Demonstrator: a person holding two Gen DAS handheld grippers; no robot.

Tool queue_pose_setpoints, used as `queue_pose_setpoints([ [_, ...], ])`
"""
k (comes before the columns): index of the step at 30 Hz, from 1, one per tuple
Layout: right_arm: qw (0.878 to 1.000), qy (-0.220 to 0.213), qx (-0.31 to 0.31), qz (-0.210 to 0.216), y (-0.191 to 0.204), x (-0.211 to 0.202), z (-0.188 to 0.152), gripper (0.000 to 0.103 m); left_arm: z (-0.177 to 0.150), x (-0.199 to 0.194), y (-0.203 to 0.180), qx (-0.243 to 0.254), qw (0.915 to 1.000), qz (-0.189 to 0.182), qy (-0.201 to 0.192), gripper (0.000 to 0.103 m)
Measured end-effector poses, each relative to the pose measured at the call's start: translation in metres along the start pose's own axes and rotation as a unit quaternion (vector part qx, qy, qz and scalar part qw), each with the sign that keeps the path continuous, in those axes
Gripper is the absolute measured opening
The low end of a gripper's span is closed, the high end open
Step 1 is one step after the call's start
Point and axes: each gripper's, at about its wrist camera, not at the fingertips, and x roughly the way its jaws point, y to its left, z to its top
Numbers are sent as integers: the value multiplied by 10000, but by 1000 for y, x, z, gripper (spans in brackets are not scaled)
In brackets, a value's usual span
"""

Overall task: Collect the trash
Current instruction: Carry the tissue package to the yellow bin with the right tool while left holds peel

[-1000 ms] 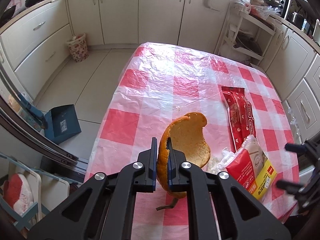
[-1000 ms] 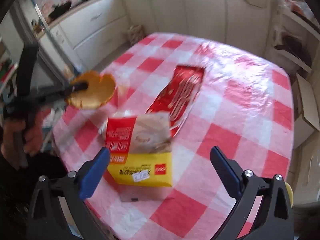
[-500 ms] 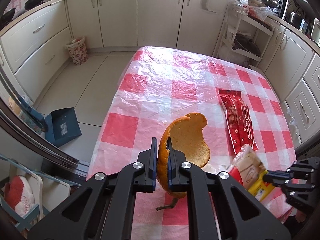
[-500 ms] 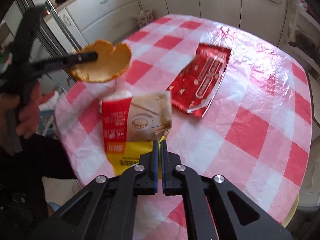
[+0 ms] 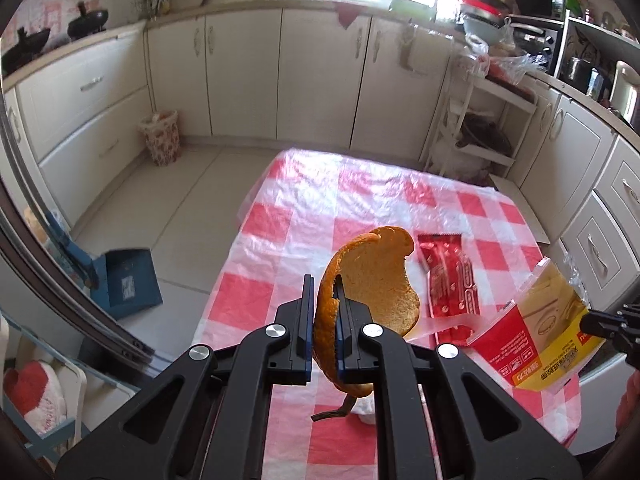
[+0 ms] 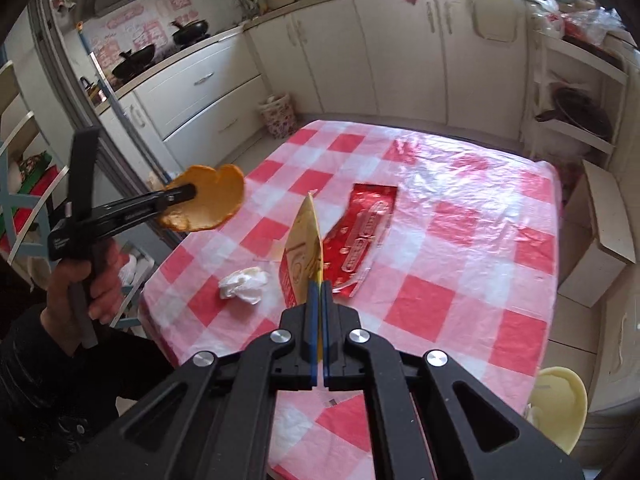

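Observation:
My left gripper (image 5: 322,290) is shut on a curved orange peel (image 5: 376,280) and holds it above the near left corner of the checked table (image 5: 360,208). From the right wrist view the same peel (image 6: 212,204) hangs in that gripper (image 6: 188,194), with a hand on its handle. My right gripper (image 6: 319,286) is shut on the edge of a red and yellow snack bag (image 6: 302,252), which is lifted clear of the table; the bag (image 5: 548,332) also shows at the right of the left wrist view. A flat red wrapper (image 6: 364,236) and a crumpled white tissue (image 6: 244,282) lie on the cloth.
A flowered waste basket (image 5: 160,142) stands on the floor by the far cabinets. A blue dustpan (image 5: 124,284) lies on the floor left of the table. A cardboard box (image 6: 604,232) and a pale yellow round object (image 6: 560,400) sit to the table's right.
My right gripper went from wide open to shut on the snack bag and lifted it off the table. The left gripper rose with the peel.

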Motion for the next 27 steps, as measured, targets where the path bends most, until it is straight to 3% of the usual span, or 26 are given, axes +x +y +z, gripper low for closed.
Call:
queue_pose_setpoints([
  [18, 9932, -656, 794, -552, -71, -64, -19, 2, 2, -20, -79, 550, 9970, -160, -518, 8],
  [22, 9860, -778, 1085, -999, -105, -84, -31, 2, 1, -21, -109, 701, 9952, -379, -569, 8],
  [27, 9679, -727, 1659, -1745, -161, -103, -59, 2, -2, -23, -155, 921, 9912, -757, -578, 8],
])
